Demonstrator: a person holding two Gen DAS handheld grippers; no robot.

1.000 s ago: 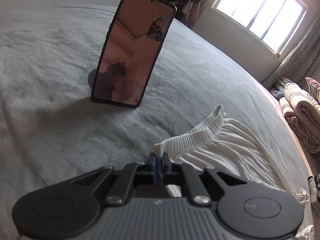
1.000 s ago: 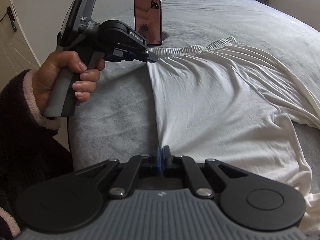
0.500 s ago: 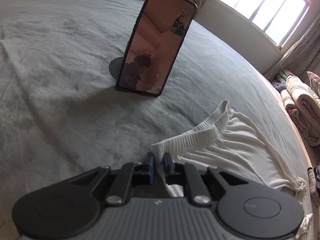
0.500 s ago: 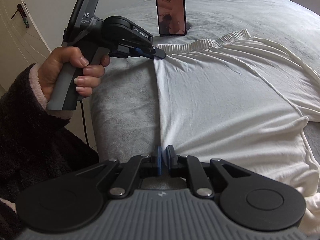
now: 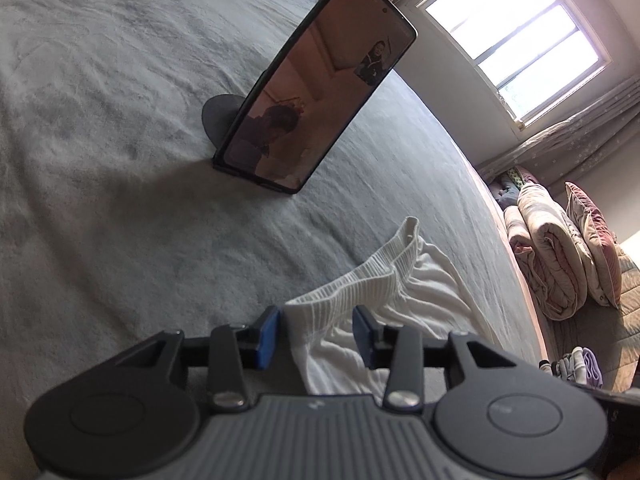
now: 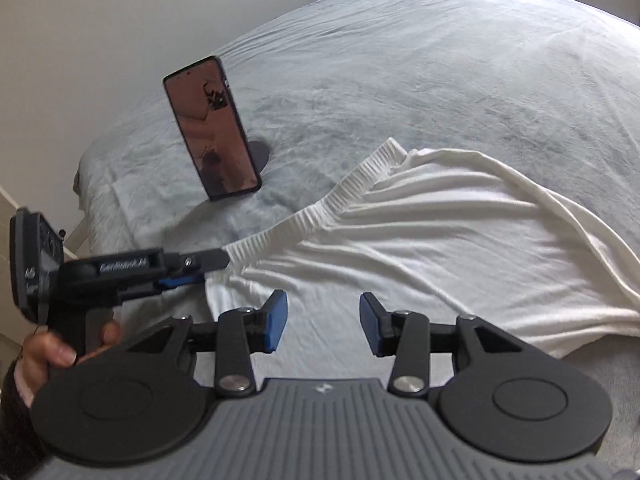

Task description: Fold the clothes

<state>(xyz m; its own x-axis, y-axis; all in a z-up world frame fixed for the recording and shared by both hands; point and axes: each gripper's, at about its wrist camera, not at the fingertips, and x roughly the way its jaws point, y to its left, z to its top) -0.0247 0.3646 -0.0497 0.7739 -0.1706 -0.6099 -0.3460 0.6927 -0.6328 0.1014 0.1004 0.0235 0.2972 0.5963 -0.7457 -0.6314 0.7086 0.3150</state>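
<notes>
Left wrist view shows your left gripper [image 5: 316,334] with its blue-padded jaws spread apart, the near corner of the ribbed waistband [image 5: 360,284] lying loose between them and neither pad pressing it. That waistband belongs to the white cotton garment [image 6: 420,248] spread on the grey fleece bed cover [image 6: 440,80]. In the right wrist view the waistband's long axis runs from the near left, at your left gripper's tips [image 6: 218,264], up to the far right, where its end lifts slightly off the cover. The garment's body fans away from the band toward the right, its creases running the same way and its lower hem nearest you. Your right gripper [image 6: 322,326] hangs over the near left edge of the cloth with its jaws wide apart, holding nothing. A black smartphone [image 5: 316,88] leans on a round dark stand [image 5: 222,116] beyond the waistband, near but not touching it. Folded pinkish quilts [image 5: 556,248] lie at the far right under the window [image 5: 516,40].
</notes>
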